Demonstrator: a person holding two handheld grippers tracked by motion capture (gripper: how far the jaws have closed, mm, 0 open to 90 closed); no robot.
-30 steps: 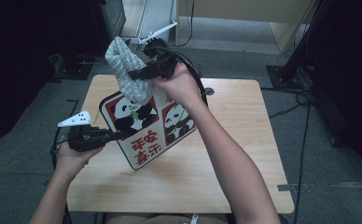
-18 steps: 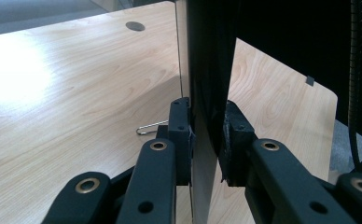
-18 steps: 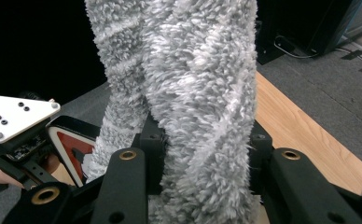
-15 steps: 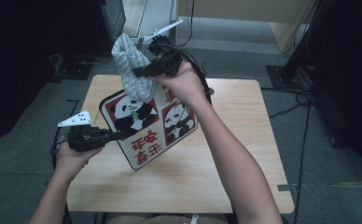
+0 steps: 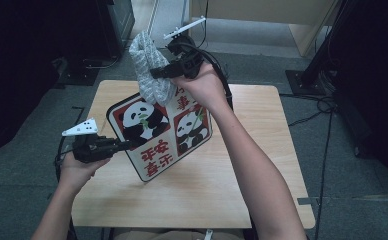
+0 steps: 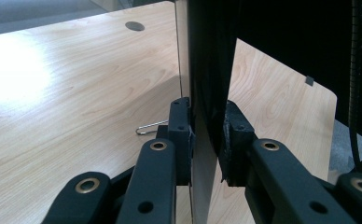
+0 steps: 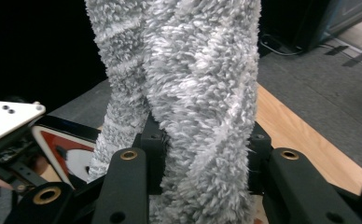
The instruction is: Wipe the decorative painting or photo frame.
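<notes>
A light wooden table (image 5: 262, 165) is taking up the middle and lower part of the high view, with dark floor lying around it. Above its left half, a square panda board (image 5: 159, 135) with red panels is tilting up off the tabletop, sitting left of centre in the frame. The left gripper (image 5: 118, 145), at the lower left of the frame, is clamping the board's left edge; in the left gripper view its jaws are pressing on either side of the board's (image 6: 207, 93) thin edge, seen end-on at the centre. A fluffy grey cloth (image 5: 149, 67) is hanging at the upper centre, its lower end meeting the board's top edge. The right gripper (image 5: 157, 73) is pinching this cloth (image 7: 193, 93) tightly, the pile bulging between its jaws in the right gripper view.
</notes>
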